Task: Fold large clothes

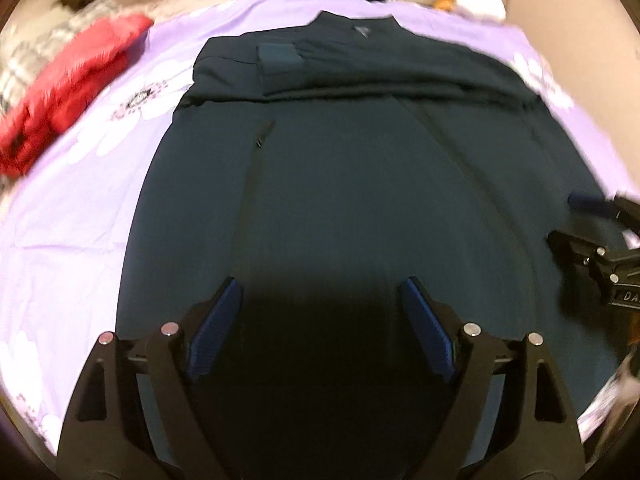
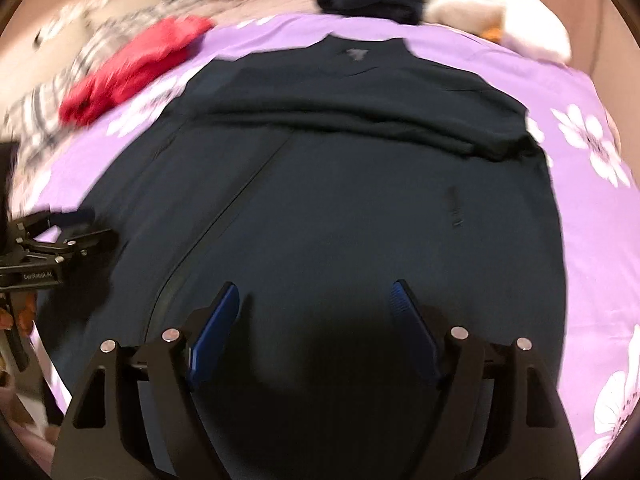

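Left tool fingers wide apart, holding nothing, over dark jacket. Right tool likewise spread, empty. Jacket lies flat on purple floral bedsheet, sleeves folded across chest.

I note a purple floral bedsheet, a red garment beside plaid cloth, a white stuffed toy at the far edge.
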`<state>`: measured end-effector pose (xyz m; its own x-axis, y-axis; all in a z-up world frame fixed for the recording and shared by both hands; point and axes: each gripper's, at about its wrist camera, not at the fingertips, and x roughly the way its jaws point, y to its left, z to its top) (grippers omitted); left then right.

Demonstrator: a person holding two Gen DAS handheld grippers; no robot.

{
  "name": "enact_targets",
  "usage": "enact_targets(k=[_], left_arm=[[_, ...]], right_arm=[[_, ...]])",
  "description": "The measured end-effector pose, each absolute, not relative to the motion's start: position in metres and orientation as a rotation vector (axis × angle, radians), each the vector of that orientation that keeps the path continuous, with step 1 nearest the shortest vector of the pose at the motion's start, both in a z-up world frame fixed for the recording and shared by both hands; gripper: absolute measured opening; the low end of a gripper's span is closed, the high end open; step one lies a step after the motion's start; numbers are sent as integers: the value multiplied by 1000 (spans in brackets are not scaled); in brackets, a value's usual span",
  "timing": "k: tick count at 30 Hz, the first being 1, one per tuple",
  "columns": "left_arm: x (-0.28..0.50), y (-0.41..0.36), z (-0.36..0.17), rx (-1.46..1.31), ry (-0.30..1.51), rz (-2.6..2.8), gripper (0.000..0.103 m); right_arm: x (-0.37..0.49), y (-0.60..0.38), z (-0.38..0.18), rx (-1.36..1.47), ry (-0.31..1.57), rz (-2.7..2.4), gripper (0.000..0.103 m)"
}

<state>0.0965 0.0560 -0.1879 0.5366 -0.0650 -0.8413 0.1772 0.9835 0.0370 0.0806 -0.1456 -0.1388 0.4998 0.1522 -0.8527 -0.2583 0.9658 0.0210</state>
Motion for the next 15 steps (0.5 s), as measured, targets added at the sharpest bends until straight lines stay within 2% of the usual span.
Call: enact_targets(k=[2,6,15], left_arm=[[85,55,-193,155,993,-124,87],[64,72,-196,106,995,-122,89],[19,134,-177,-58,990,-99,91]], right_arm=[[74,-136,-146,-170,1016,236,78],[49,-147,-151,-184,1024,220,85],[-4,-202,-135,-85,1054,165,87]])
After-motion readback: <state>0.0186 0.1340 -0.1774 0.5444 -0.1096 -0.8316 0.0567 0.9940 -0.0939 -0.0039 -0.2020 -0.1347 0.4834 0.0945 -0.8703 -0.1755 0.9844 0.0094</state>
